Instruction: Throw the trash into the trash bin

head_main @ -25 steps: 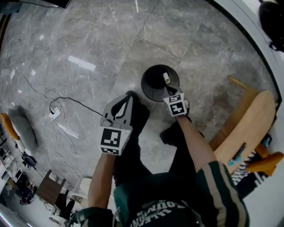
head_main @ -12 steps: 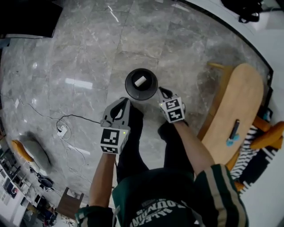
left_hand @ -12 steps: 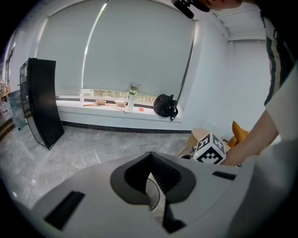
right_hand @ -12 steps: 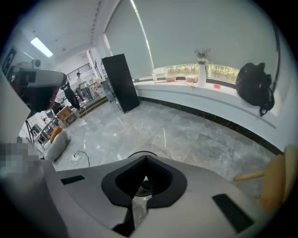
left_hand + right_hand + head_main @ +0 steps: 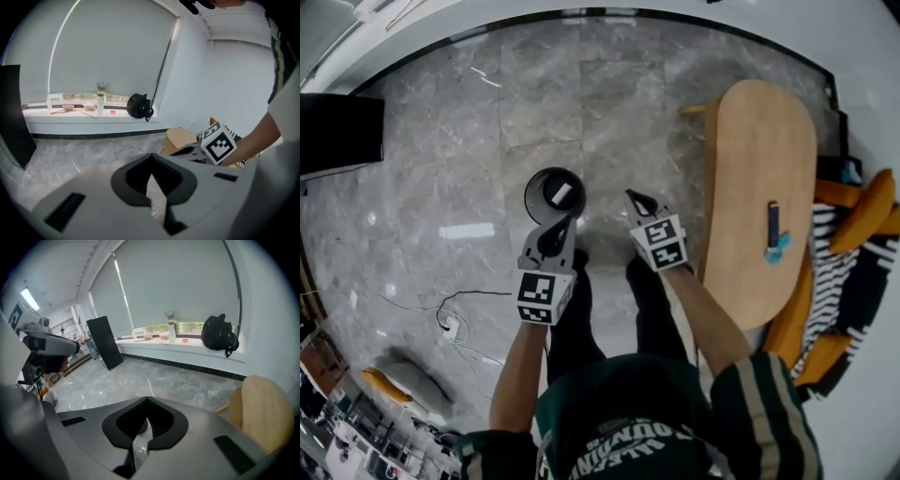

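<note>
A: Where is the trash to be found?

B: A small white piece of trash [image 5: 562, 195] is seen lying inside the black trash bin [image 5: 540, 184]. The bin is stood upright on the grey marble floor [image 5: 609, 112], between a black panel [image 5: 337, 136] at the left and the wooden counter [image 5: 750, 141] at the right.

A: How are the claws held?

B: The left claw [image 5: 567, 223] is held with its jaws together and nothing is clamped between them; only floor is seen through the narrow slit. In the head view its tip is laid over the near rim of the bin, though whether the rim is touched cannot be told. The right claw [image 5: 630, 195] is likewise closed and empty, and is held just right of the bin, between it and the counter's left edge.

A: Is anything carried by the counter?

B: A dark, pen-like object with a teal end [image 5: 773, 232] is seen lying toward the counter's right edge, about midway along its length. A thin cable [image 5: 473, 295] is trailed over the floor at the lower left, well apart from the bin.
</note>
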